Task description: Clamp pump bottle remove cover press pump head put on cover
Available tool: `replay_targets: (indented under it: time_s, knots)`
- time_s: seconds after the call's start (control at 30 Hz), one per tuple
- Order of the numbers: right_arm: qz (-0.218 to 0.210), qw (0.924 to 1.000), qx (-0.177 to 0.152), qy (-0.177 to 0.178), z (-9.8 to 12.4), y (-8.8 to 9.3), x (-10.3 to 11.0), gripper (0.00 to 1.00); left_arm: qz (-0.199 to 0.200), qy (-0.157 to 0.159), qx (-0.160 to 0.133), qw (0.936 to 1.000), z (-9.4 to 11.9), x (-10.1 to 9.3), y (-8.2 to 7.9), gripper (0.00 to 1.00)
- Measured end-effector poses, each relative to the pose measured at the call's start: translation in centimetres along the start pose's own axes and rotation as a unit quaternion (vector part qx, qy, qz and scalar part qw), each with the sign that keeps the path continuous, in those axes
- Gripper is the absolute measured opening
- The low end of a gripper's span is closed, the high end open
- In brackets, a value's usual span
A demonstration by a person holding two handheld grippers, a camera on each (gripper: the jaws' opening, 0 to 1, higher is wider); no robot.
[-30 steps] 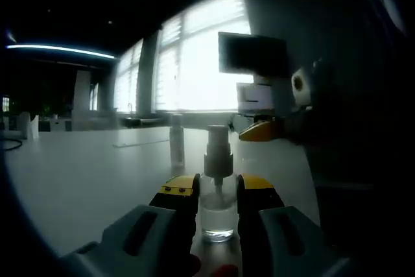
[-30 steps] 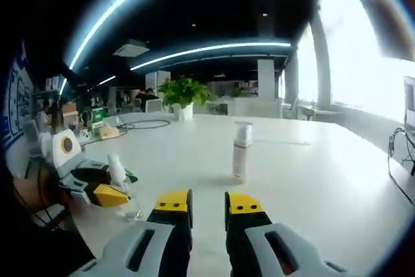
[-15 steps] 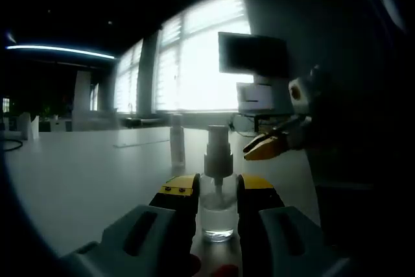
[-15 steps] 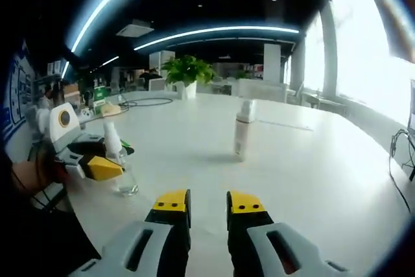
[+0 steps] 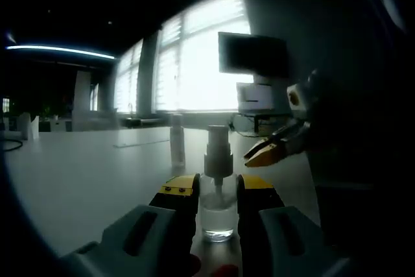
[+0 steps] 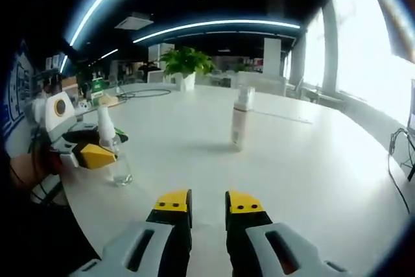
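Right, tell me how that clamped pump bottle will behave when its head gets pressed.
The pump bottle is narrow and tall, so likely tippy alone, but the left tongs clamp its body on the table, which should steady it. It looks clear and nearly empty, so probably light. Its smooth wall may slip downward under pressure.

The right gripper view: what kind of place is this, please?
Most likely an open-plan office. The work happens on a large white table, with a potted plant at its far end, desks with cables behind, long ceiling light strips, and tall bright windows along one side.
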State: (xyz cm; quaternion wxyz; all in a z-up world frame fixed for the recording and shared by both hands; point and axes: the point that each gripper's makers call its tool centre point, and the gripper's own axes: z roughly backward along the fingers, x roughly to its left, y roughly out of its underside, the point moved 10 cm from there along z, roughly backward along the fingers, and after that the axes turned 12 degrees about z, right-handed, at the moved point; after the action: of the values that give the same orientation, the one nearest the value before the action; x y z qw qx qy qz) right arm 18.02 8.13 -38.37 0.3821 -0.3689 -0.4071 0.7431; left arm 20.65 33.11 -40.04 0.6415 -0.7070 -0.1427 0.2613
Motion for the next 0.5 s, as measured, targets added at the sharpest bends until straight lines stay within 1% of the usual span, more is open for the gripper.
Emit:
replay_targets:
  time_s: [0.2, 0.33, 0.5]
  knots:
    - [0.008, 0.9999, 0.009, -0.004, -0.11, 0.27, 0.05, 0.15, 0.000, 0.000, 0.000, 1.0000, 0.01, -0.09, -0.01, 0.15]
    - [0.011, 0.9998, 0.014, -0.009, -0.27, 0.81, -0.06, 0.13, 0.000, 0.000, 0.000, 1.0000, 0.02, -0.13, -0.02, 0.15]
    - [0.014, 0.9998, 0.010, -0.009, -0.23, 0.85, -0.03, 0.11, 0.000, 0.000, 0.000, 1.0000, 0.01, -0.14, -0.02, 0.15]
